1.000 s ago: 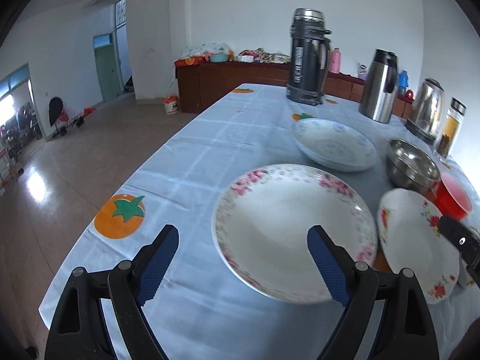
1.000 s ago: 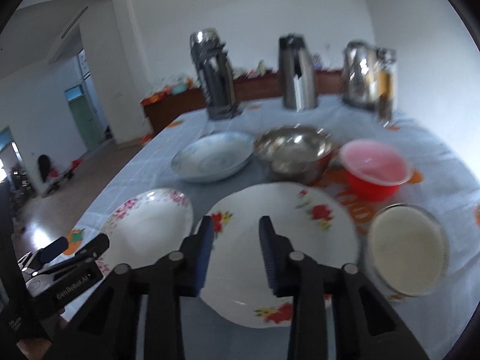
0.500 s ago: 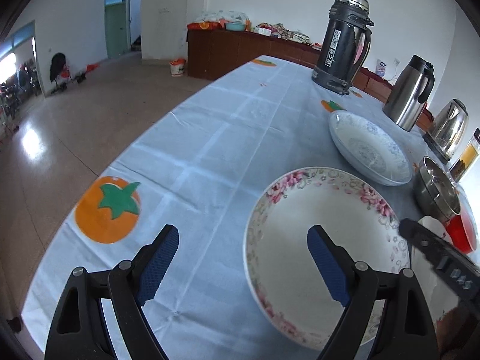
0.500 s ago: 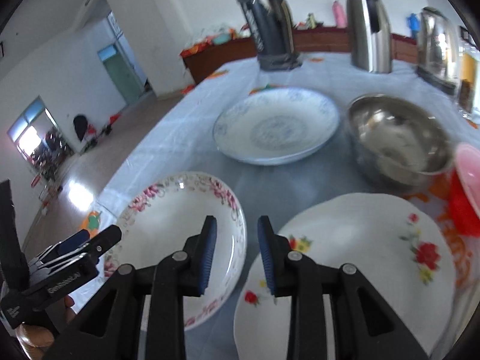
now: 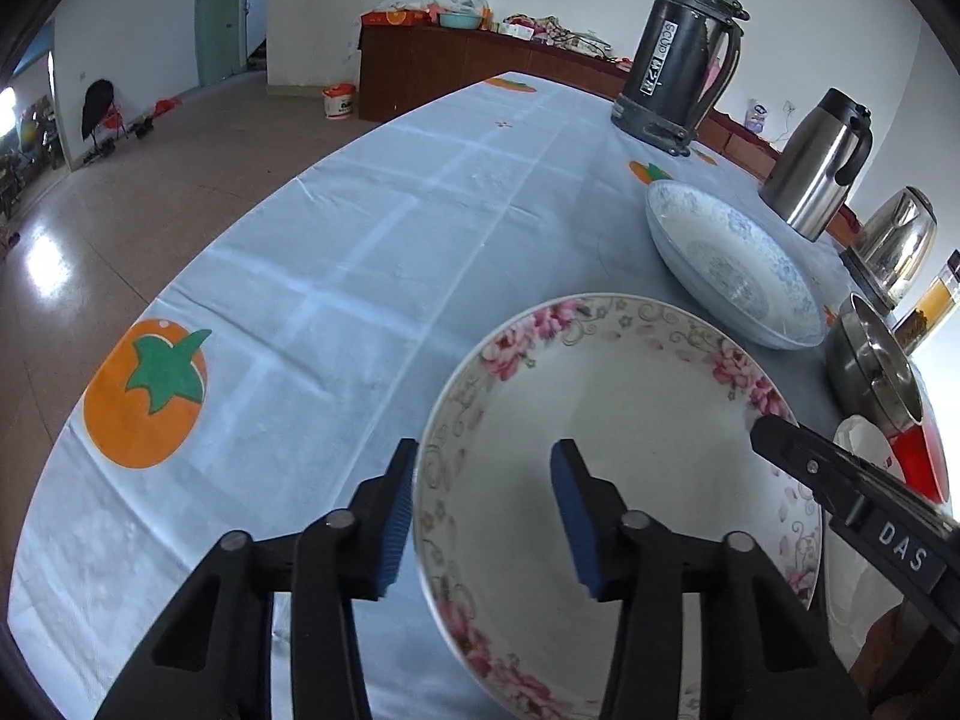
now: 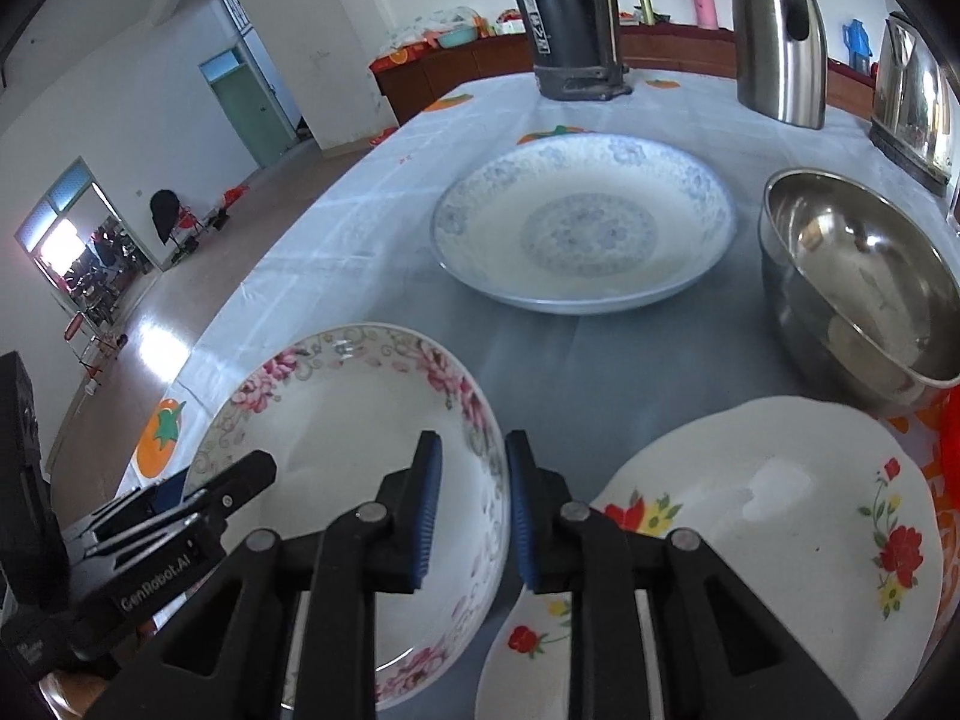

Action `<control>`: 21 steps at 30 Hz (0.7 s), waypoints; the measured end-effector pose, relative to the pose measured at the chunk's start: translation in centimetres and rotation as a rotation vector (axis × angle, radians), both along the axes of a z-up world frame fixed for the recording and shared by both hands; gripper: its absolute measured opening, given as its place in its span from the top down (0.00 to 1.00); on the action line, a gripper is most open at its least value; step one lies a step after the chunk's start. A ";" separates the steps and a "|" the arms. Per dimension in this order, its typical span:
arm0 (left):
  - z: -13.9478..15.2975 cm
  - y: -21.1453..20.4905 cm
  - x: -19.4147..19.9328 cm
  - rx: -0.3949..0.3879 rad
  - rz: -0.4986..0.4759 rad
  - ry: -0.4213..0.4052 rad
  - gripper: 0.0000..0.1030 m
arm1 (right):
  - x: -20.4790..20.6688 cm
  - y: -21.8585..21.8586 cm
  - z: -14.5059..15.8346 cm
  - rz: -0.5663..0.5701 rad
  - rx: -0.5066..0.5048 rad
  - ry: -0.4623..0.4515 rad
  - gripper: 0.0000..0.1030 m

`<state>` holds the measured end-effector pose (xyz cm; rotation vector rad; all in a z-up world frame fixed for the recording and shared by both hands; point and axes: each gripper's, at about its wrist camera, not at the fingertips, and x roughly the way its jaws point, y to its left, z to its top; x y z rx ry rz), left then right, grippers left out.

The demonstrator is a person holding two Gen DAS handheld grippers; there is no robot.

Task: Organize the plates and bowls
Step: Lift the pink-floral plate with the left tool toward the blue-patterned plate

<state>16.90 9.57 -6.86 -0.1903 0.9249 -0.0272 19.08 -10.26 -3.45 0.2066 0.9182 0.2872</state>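
Since a second ago I've brought both hand-held grippers in on the pink-flowered plate (image 5: 618,480). The left hand-held gripper (image 5: 483,519) has just been closing, jaws astride the plate's left rim, pads not yet pressing. The right hand-held gripper (image 6: 468,510) straddles its right rim, jaws narrow and closing; contact unclear. Plate's near edge is cut off. It lies flat on the desk (image 5: 360,252).

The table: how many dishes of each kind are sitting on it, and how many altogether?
Patterned ceramic plates: 3 (pink-flowered plate, blue-patterned plate, red-flowered plate)
Steel bowl: 1
Red plastic bowl: 1, only partly in view
Total: 5 dishes in view; anything beyond the picture edge cannot be counted.
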 end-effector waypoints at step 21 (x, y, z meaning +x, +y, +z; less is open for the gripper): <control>2.1 -1.3 1.5 0.053 -0.026 -0.062 0.57 | 0.9 -1.7 1.0 -0.025 0.044 0.045 0.88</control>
